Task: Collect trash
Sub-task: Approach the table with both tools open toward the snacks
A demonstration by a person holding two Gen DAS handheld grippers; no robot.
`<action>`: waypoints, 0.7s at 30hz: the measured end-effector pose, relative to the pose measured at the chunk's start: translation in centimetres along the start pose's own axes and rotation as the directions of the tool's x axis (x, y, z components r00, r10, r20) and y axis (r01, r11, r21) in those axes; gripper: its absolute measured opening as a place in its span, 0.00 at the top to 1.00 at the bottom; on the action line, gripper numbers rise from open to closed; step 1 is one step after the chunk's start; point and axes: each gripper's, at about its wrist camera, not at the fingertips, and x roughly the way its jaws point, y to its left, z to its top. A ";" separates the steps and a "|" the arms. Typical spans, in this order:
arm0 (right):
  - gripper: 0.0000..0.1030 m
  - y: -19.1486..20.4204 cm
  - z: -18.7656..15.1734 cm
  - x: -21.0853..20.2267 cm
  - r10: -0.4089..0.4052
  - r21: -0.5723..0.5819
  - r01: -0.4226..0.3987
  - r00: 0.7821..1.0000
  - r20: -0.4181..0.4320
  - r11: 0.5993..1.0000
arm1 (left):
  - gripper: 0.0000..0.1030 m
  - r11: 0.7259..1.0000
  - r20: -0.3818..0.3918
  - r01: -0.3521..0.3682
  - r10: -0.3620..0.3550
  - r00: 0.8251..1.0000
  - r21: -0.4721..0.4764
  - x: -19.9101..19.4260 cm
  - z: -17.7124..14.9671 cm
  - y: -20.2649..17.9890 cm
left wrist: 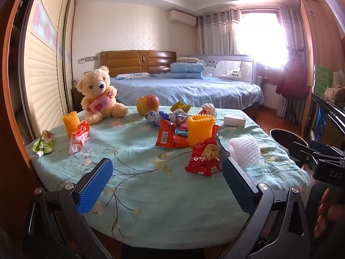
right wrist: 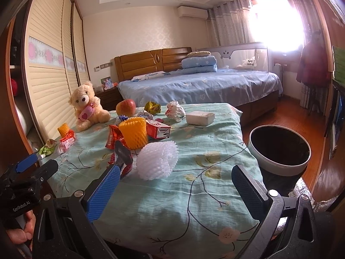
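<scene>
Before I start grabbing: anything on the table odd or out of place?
Among the wrappers sit a teddy bear and a whole apple, neither of them trash. The white foam net lies tipped on its side.

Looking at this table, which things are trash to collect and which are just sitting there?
Trash job: red snack bag, white foam net, orange foam net, green pouch, crumpled white wrapper, bin.

Just lying about: teddy bear, apple, white block.
</scene>
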 end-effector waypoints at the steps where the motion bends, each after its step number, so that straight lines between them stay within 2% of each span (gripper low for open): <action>1: 0.00 0.0 0.0 0.0 0.001 0.001 -0.001 1.000 -0.002 1.000 | 0.00 1.000 -0.001 0.000 0.000 1.000 0.000 0.0 -0.1 0.0; 21: 0.00 0.1 0.1 0.1 0.014 0.004 -0.014 1.000 -0.009 1.000 | 0.00 1.000 -0.005 0.002 -0.002 1.000 -0.001 0.1 -0.1 0.1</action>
